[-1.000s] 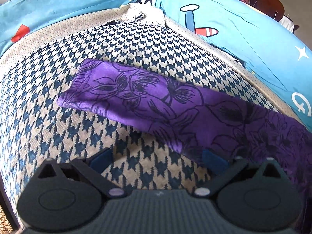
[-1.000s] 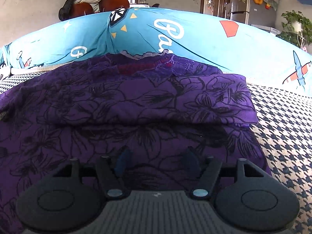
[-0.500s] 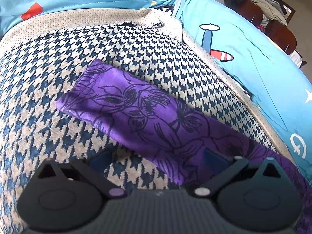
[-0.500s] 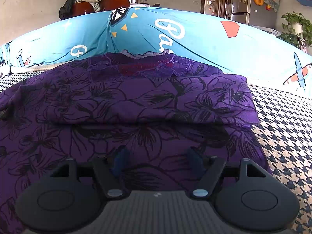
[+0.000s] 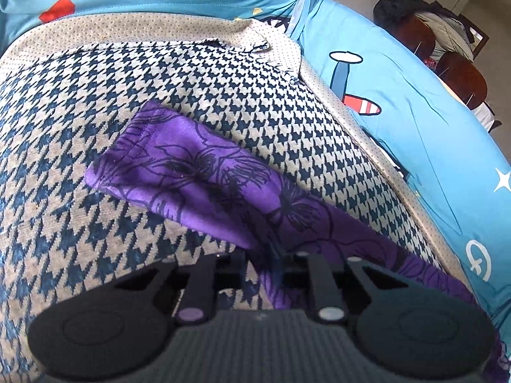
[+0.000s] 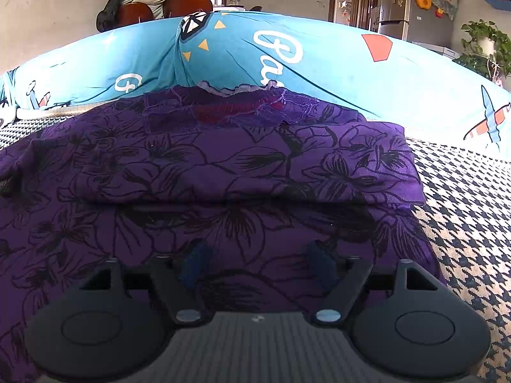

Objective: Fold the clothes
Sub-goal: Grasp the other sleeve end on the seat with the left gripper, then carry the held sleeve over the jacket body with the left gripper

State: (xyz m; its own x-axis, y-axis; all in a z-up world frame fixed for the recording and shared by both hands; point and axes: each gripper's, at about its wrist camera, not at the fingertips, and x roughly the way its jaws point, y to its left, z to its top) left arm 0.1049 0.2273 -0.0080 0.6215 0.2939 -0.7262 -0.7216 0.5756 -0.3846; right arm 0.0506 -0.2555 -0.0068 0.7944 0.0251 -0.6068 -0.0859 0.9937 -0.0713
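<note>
A purple garment with black flower outlines lies on a houndstooth cover. In the left wrist view its long sleeve (image 5: 198,172) runs from the upper left down to my left gripper (image 5: 274,265), which is shut on a bunched ridge of the sleeve. In the right wrist view the garment's folded body (image 6: 223,166) fills the foreground, with a lace-trimmed neckline (image 6: 242,102) at the far edge. My right gripper (image 6: 255,261) hovers low over this cloth. Its jaws are opening, with the blue pads (image 6: 194,261) apart and flat cloth lying below and between them, not pinched.
The houndstooth cover (image 5: 80,239) spreads left and right of the garment. Blue printed cushions (image 6: 319,63) rise along the back. Beyond them stand chairs draped with clothes (image 6: 159,3), a fridge (image 6: 396,6) and a potted plant (image 6: 485,44).
The left jaws went from wide open to shut on the sleeve, which now bunches up between them, and the left view rolled. The right jaws spread slightly wider.
</note>
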